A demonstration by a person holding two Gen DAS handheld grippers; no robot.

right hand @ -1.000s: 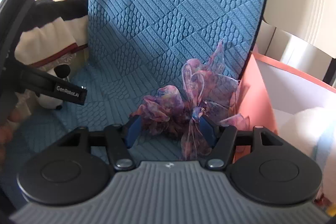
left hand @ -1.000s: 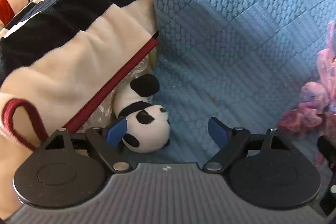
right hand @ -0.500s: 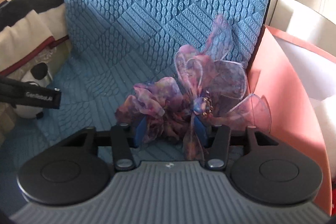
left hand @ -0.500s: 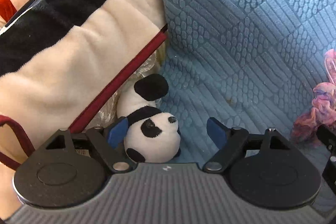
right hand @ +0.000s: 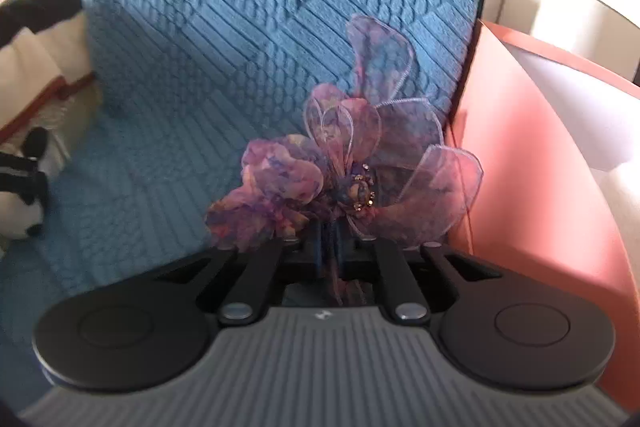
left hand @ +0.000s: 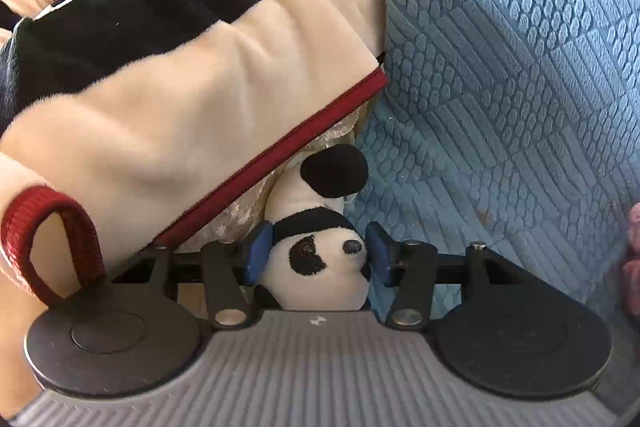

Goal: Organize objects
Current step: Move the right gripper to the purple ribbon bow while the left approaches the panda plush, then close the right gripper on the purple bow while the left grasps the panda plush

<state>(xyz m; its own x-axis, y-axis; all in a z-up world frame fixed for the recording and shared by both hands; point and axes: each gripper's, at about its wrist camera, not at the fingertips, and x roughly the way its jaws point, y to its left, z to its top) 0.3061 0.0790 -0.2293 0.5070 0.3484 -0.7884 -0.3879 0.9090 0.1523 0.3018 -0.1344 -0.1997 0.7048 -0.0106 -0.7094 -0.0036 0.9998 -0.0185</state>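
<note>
A small black-and-white panda plush [left hand: 320,259] lies on the blue quilted seat [left hand: 500,147], partly tucked under a striped blanket [left hand: 180,67]. My left gripper [left hand: 318,255] is shut on the panda's head, a blue pad on each side. A purple-pink gauzy flower hair accessory [right hand: 344,167] lies on the seat against the backrest [right hand: 260,7]. My right gripper [right hand: 330,251] is shut on its lower ribbon. The panda also shows at the left edge of the right wrist view [right hand: 20,195].
A coral-pink box [right hand: 532,167] with white contents stands right beside the seat. The blanket has a red loop [left hand: 52,239] hanging near my left gripper. A cream wall or panel [right hand: 560,7] is behind the box.
My left gripper moved forward around the panda and closed on its head. My right gripper advanced and closed on the flower accessory's ribbon.
</note>
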